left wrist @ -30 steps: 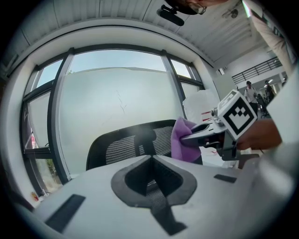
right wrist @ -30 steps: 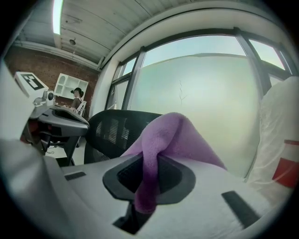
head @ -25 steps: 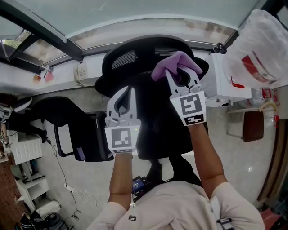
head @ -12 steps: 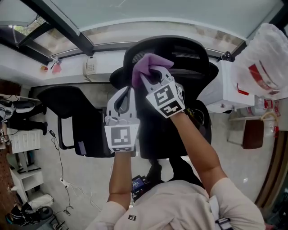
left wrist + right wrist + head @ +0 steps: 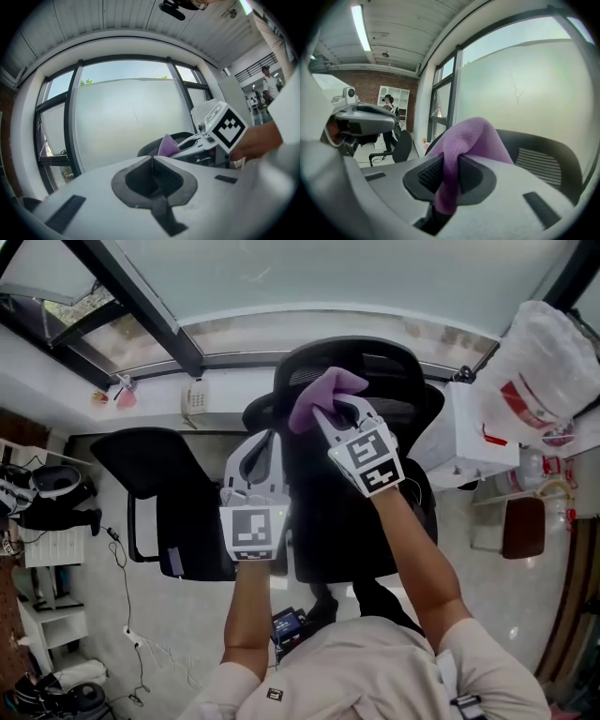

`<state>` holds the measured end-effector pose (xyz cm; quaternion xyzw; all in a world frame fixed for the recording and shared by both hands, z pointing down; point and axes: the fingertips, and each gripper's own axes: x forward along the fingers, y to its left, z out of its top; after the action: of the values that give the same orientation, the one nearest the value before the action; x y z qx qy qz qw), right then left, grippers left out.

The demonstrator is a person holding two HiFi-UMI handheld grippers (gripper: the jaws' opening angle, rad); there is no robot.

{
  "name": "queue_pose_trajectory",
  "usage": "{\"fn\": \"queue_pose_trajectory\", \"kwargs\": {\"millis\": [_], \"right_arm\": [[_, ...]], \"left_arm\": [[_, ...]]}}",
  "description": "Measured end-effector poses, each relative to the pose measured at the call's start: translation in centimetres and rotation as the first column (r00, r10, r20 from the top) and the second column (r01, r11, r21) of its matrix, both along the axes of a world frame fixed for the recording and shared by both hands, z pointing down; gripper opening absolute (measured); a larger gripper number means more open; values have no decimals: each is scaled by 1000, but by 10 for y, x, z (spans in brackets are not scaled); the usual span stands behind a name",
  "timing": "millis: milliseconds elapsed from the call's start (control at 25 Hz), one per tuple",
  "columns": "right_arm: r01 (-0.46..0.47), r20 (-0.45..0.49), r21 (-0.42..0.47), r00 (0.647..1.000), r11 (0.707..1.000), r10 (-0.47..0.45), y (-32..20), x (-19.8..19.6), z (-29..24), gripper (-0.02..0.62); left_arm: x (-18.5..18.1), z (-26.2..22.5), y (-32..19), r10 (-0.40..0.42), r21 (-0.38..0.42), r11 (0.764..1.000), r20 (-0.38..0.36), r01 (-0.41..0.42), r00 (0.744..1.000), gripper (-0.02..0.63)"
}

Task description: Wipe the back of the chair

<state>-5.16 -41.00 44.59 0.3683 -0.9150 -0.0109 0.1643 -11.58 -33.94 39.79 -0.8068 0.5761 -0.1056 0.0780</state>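
Right gripper view: purple cloth (image 5: 465, 138) between right tongs (image 5: 450, 161) (chair (image 5: 541, 161) beyond)

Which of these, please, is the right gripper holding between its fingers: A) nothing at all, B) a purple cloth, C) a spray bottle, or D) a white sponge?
B: in the right gripper view the right gripper is shut on a purple cloth, which bulges out above its fingers.

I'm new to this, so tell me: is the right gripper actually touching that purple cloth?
Touching. The right gripper view shows the purple cloth pinched between the closed jaws of the right gripper.
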Motion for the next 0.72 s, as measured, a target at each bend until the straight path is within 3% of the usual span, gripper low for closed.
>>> {"fn": "queue_pose_trajectory", "kwargs": {"millis": [720], "right_arm": [[-64,55,94,997,994,59,113,91,-114,51]], "left_arm": [[11,-86,79,79,97,992,31,-81,996,11]]}}
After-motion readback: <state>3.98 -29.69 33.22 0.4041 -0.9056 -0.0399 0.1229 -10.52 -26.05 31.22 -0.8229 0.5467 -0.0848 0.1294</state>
